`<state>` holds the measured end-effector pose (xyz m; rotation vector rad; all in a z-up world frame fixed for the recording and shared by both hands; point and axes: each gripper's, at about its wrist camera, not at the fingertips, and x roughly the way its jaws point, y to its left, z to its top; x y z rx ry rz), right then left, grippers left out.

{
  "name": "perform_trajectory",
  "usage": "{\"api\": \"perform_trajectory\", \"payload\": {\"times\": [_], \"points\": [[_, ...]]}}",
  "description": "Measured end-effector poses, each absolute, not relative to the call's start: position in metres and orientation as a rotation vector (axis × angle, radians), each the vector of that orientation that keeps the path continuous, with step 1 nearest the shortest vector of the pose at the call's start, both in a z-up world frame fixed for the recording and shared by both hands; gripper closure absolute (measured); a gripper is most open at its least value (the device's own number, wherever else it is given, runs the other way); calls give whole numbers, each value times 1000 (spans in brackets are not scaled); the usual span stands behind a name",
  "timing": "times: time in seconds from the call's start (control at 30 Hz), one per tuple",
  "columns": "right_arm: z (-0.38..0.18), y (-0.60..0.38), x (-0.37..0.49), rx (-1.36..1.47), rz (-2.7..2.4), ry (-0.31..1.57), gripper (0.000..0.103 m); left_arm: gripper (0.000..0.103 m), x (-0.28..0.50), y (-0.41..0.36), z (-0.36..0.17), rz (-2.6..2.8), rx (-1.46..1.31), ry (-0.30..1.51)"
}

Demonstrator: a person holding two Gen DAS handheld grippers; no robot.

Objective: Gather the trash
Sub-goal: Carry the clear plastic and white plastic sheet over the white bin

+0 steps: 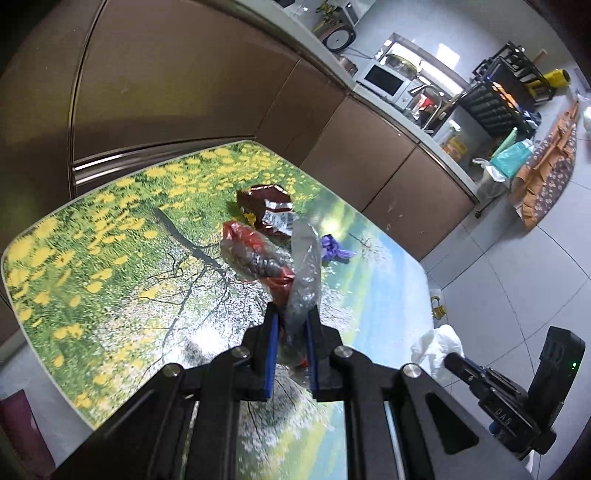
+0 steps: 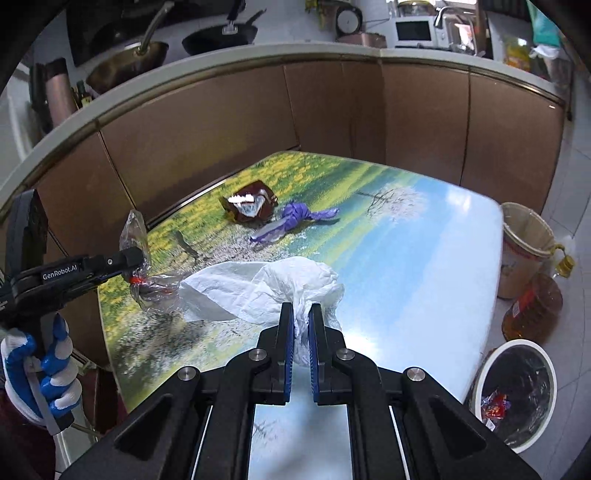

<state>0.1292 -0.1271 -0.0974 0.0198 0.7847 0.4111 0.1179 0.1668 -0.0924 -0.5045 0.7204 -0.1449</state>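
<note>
My left gripper [image 1: 291, 314] is shut on a crumpled clear and red plastic wrapper [image 1: 266, 262], held above the flower-printed table [image 1: 110, 240]. In the right wrist view the same left gripper [image 2: 138, 264] shows at the left with the wrapper [image 2: 155, 288] hanging from it. My right gripper [image 2: 301, 314] is shut on a white crumpled tissue [image 2: 266, 284], lifted over the table [image 2: 424, 258]. On the table lie a dark red snack packet [image 2: 251, 205] and a purple wrapper [image 2: 295, 218]. A white bin with a black liner [image 2: 517, 391] stands on the floor at the right.
A beige bucket [image 2: 524, 243] and a bottle of oil [image 2: 535, 306] stand on the floor beside the table's right edge. Brown cabinets [image 2: 229, 122] run behind the table, with pans and a microwave [image 2: 413, 31] on the counter. A gloved hand [image 2: 40, 373] holds the left gripper.
</note>
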Motion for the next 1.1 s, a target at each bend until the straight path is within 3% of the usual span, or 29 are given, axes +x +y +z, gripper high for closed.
{"api": "perform_trajectory", "payload": {"times": [1.1], "points": [[-27, -197, 13, 149, 374, 552, 96, 91, -10, 21, 17, -159, -9, 453]]}}
